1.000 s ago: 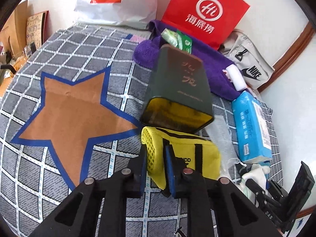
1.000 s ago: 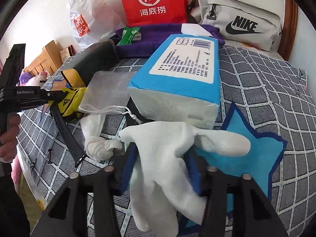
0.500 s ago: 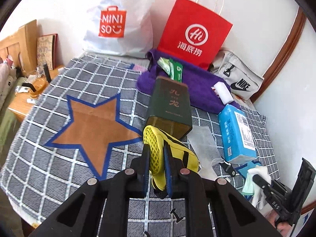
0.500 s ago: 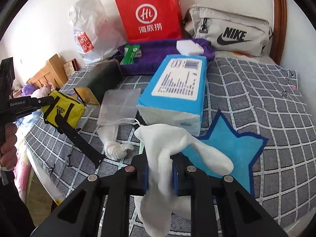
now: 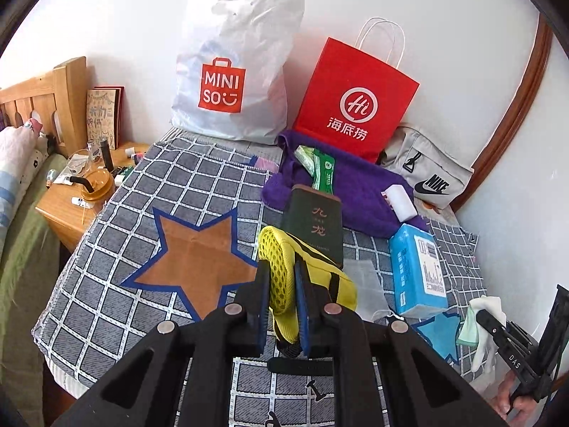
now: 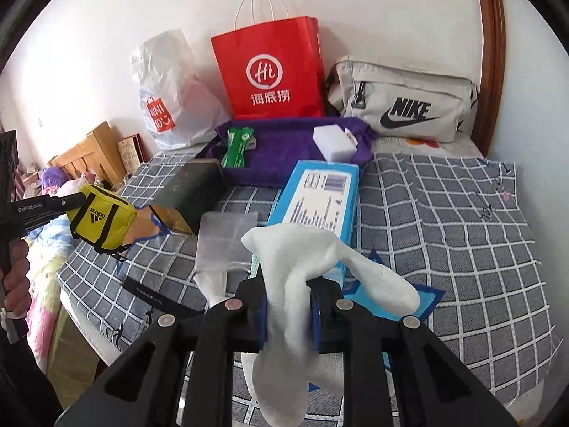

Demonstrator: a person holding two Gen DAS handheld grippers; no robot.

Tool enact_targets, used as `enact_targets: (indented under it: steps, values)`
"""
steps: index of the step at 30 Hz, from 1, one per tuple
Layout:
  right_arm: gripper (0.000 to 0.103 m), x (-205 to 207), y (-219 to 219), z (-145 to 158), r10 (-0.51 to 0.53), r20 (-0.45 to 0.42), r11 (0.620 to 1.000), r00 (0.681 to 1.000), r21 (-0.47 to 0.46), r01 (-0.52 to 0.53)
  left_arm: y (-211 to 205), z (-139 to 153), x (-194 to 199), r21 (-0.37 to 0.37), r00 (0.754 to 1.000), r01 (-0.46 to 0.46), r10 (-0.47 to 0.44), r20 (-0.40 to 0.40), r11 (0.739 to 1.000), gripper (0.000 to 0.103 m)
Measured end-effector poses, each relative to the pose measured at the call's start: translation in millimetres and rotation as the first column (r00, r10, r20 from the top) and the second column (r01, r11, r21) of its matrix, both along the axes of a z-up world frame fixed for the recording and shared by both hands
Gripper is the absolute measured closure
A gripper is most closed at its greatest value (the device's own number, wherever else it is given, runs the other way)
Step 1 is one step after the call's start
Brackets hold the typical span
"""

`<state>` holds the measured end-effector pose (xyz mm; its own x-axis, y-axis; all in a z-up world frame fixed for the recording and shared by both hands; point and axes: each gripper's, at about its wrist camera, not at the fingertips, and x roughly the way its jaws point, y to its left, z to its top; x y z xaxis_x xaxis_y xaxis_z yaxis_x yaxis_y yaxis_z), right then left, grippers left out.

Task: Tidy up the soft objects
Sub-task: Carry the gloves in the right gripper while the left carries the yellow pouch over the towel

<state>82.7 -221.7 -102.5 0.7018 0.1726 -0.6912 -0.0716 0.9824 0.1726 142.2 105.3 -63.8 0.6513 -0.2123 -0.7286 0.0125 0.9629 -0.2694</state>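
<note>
My left gripper is shut on a small yellow pouch, held up above the grey checked cloth; the same yellow pouch shows at the left of the right wrist view, hanging from the left gripper. My right gripper is shut on a white sock, which droops over and below its fingers. That white sock also appears at the lower right of the left wrist view. An orange star patch and a blue star patch lie on the cloth.
On the cloth lie a dark green box, a blue tissue pack, a clear pouch, a purple towel with a green packet and a white block. Red bag, white plastic bag and grey Nike bag line the wall. A wooden nightstand stands left.
Both grippers have risen from the cloth, the left carrying the yellow pouch, the right carrying the white sock. The right jaws closed onto the sock a second ago.
</note>
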Motion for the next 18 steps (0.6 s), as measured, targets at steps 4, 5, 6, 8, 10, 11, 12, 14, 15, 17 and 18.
enact_targets:
  steps: [4, 5, 6, 8, 10, 11, 12, 14, 15, 17, 18]
  values:
    - [0.085, 6.1, -1.3, 12.3, 0.0, 0.013, 1.0, 1.0, 0.001, 0.0, -3.4, 7.6, 6.8, -0.007, 1.0, 0.008, -0.008, 0.005, 1.0, 0.09]
    - [0.085, 8.1, -1.7, 15.2, 0.003, 0.015, 1.0, 1.0, 0.004, -0.003, -4.0, 8.6, 7.8, -0.008, 1.0, 0.009, -0.009, 0.007, 1.0, 0.09]
    - [0.085, 10.1, -1.8, 17.3, 0.004, 0.017, 1.0, 1.0, 0.006, -0.004, -5.6, 10.6, 10.4, -0.01, 1.0, 0.012, -0.012, 0.009, 1.0, 0.09]
    - [0.085, 15.7, -2.0, 22.2, 0.008, 0.023, 1.0, 1.0, 0.003, -0.008, -8.6, 13.4, 14.3, -0.01, 1.0, 0.018, -0.018, 0.011, 1.0, 0.09]
    - [0.085, 22.2, -2.3, 26.0, 0.01, 0.026, 1.0, 1.0, -0.003, -0.01, -13.0, 15.8, 20.0, -0.005, 1.0, 0.025, -0.025, 0.013, 1.0, 0.09]
    - [0.085, 25.6, -2.7, 27.1, 0.013, 0.027, 1.0, 1.0, -0.002, -0.013, -15.3, 16.6, 23.3, -0.004, 0.999, 0.029, -0.029, 0.012, 1.0, 0.09]
    - [0.085, 29.5, -3.3, 28.7, 0.015, 0.028, 1.0, 0.999, 0.0, -0.015, -17.6, 17.1, 25.9, -0.003, 0.999, 0.032, -0.032, 0.011, 0.999, 0.09]
    - [0.085, 36.6, -4.1, 30.8, 0.018, 0.029, 1.0, 0.999, 0.001, -0.018, -22.0, 17.5, 32.8, -0.002, 0.999, 0.037, -0.037, 0.009, 0.999, 0.09]
    - [0.085, 40.4, -4.7, 31.7, 0.019, 0.029, 1.0, 0.999, -0.001, -0.019, -24.3, 17.4, 37.5, -0.002, 0.999, 0.039, -0.039, 0.005, 0.999, 0.09]
    - [0.085, 49.9, -5.0, 33.8, 0.022, 0.03, 1.0, 0.999, -0.01, -0.021, -28.2, 17.5, 46.3, -0.003, 0.999, 0.042, -0.042, 0.0, 0.999, 0.09]
    - [0.085, 54.9, -5.4, 35.0, 0.022, 0.031, 1.0, 0.999, -0.015, -0.022, -30.4, 17.5, 50.9, -0.002, 0.999, 0.045, -0.045, -0.003, 0.999, 0.09]
